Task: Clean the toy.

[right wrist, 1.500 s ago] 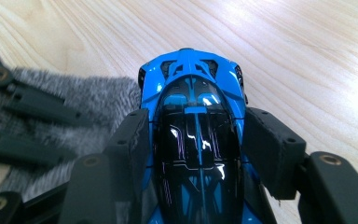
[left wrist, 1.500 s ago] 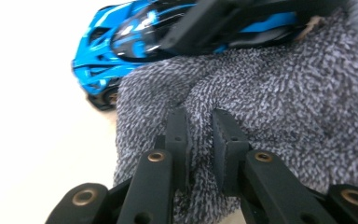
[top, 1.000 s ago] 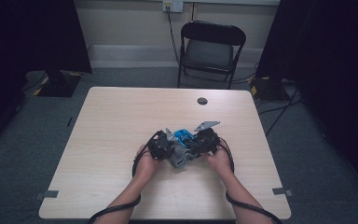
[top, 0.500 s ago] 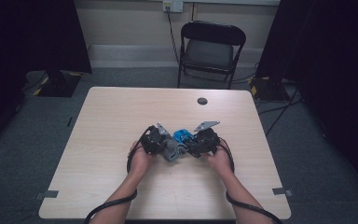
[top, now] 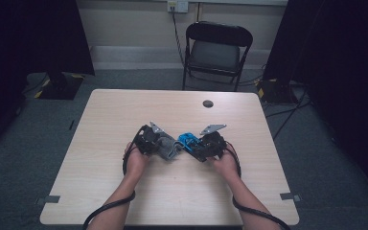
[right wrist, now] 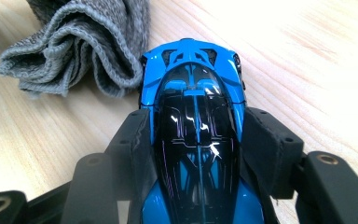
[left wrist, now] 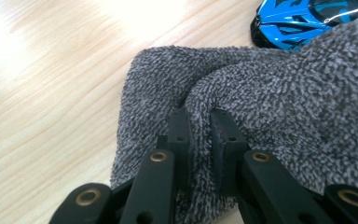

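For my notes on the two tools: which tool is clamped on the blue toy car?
The right tool: its jaws press both sides of the blue toy car. The left tool pinches the grey cloth instead.

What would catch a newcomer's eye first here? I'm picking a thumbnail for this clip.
The glossy blue toy car, clamped by its sides in the right gripper near the table's middle. Beside it, the left gripper pinches a fold of grey towel.

Blue toy car point(right wrist: 193, 116) with glossy black roof, upright on my worktop, just beside grey terry cloth point(left wrist: 261, 93); cloth bunched, folded, lying flat.
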### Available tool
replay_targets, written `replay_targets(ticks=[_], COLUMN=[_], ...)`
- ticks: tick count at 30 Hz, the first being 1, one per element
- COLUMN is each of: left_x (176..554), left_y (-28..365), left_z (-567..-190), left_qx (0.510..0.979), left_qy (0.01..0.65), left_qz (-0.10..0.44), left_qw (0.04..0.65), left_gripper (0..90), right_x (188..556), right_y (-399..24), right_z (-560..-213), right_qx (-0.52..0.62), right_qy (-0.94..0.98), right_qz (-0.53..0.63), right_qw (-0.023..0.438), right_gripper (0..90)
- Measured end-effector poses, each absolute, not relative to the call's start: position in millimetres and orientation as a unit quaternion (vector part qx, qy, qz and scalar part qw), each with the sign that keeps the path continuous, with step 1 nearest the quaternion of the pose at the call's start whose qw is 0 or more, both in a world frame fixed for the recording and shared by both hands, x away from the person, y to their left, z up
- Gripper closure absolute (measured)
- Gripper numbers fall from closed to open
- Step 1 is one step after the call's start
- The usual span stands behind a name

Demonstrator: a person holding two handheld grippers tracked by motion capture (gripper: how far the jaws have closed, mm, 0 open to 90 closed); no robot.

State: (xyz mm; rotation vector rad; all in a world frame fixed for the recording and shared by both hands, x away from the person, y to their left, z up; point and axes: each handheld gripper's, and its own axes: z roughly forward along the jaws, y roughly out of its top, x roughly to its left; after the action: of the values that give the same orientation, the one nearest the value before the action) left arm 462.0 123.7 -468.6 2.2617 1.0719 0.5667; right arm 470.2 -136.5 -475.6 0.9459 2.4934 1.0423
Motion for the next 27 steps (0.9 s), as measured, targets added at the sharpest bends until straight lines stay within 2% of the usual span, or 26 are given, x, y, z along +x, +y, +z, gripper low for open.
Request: replay_targets(ticks=[14,27], left_x=[417.3,371.4], left_y=[126.0,96.6], left_z=[-436.1,-438.6], left_qx=[0.854,0.876], left_qy=[0.342,0.267], left_qz=[0.186,0.147], left_qw=[0.346,0.374], left_gripper=[80.0,80.0], right_x=[472.2,473.7], right_y=[-134.7,-133.6], right_z=[-473.6,-472.2], right_qx=[0.329,0.331], right_qy=[0.866,0.869], right_qz=[0.352,0.345], right_qw=[0.134,0.131], right_gripper=[43.1,43.2])
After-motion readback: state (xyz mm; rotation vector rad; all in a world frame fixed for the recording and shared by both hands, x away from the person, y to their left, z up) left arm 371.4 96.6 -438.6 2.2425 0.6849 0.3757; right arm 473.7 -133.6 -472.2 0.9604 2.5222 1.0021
